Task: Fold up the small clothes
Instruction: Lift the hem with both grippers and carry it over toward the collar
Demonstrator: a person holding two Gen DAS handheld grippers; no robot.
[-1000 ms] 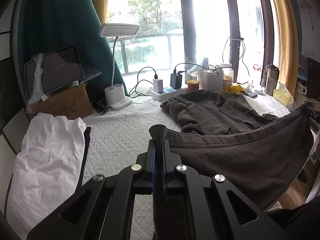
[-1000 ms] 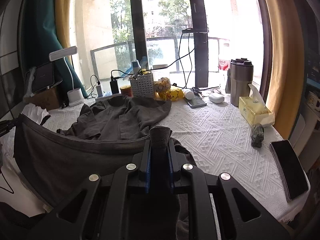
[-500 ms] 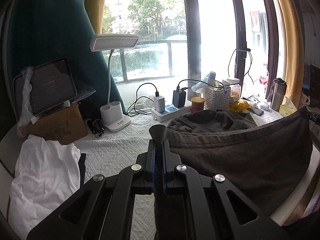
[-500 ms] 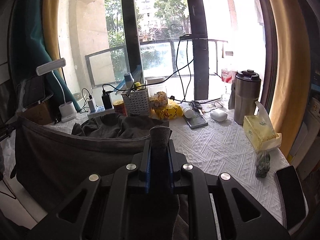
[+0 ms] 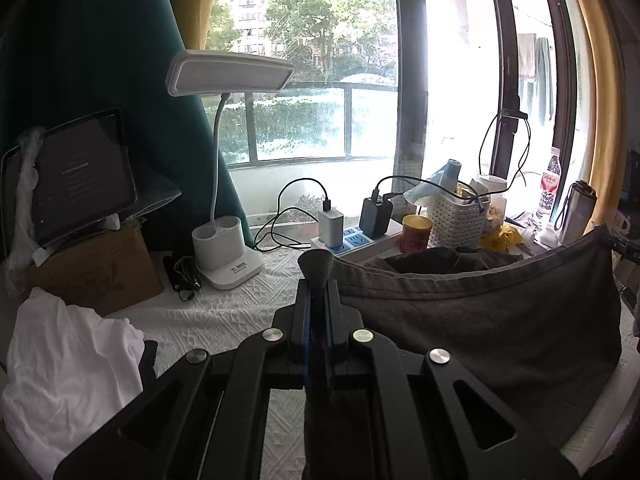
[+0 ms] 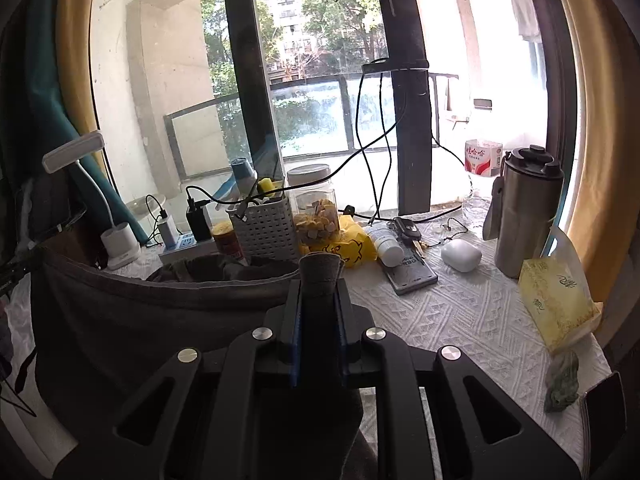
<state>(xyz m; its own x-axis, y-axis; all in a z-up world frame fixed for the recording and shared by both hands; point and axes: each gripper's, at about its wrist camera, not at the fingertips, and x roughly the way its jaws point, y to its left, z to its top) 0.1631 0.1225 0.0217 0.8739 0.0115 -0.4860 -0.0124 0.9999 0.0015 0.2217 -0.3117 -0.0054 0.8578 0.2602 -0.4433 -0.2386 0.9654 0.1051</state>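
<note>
A dark grey garment [image 5: 480,328] hangs stretched between my two grippers, its hem forming a taut line above the table. My left gripper [image 5: 316,280] is shut on one hem corner, a tuft of cloth poking out past the tips. My right gripper [image 6: 320,280] is shut on the other corner, a thicker wad of grey garment [image 6: 120,328] filling the gap between its fingers. The far part of the garment lies bunched on the white tablecloth [image 6: 460,320] behind the lifted hem. A white garment [image 5: 68,368] lies crumpled at the left.
Along the window stand a white desk lamp [image 5: 224,256], a power strip [image 5: 352,240] with chargers, a white basket [image 6: 264,224], a snack jar [image 6: 314,216] and a steel tumbler [image 6: 524,216]. A tissue pack [image 6: 556,300], a phone [image 6: 604,412] and a cardboard box [image 5: 96,268] line the sides.
Both grippers have moved toward the window, carrying the grey hem over the rest of the garment. More of the garment's far part is now hidden behind the raised cloth.
</note>
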